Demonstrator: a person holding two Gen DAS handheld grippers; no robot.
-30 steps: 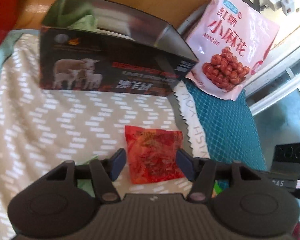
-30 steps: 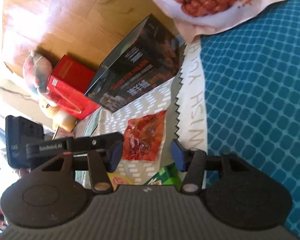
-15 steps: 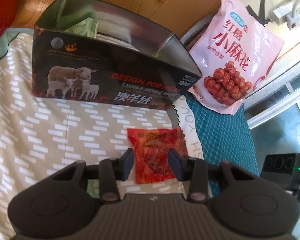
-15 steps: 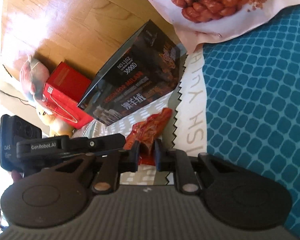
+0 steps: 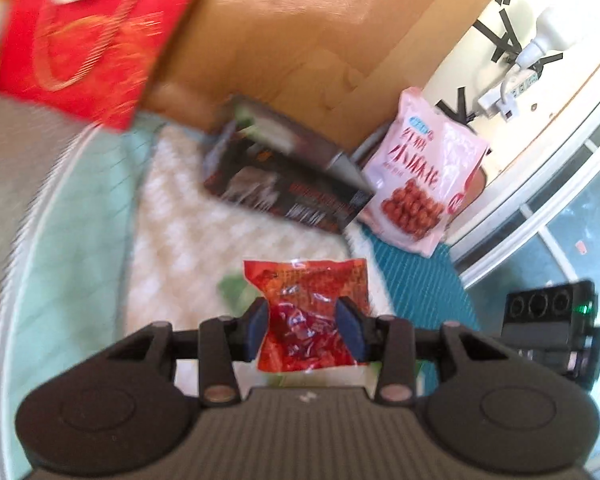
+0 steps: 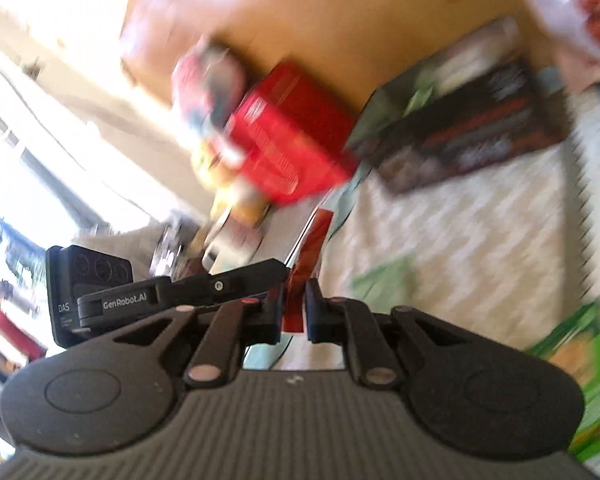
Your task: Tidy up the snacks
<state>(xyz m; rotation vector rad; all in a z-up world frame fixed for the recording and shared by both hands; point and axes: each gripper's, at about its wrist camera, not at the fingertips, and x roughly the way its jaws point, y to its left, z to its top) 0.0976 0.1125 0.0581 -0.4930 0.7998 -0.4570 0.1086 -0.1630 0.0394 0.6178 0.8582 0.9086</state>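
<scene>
Both grippers, left (image 5: 302,330) and right (image 6: 294,312), now pinch the red packet (image 5: 308,312), which a second ago lay flat on the cloth (image 5: 236,240). It's lifted clear, near the cloth's front edge, so next probably the black box (image 5: 288,184).

Power strip (image 5: 512,89) on wall, wood headboard (image 5: 300,36) behind

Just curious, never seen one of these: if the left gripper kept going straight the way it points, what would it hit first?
Probably the black box, straight beyond the red snack packet the left gripper holds; blur leaves depth uncertain.
</scene>
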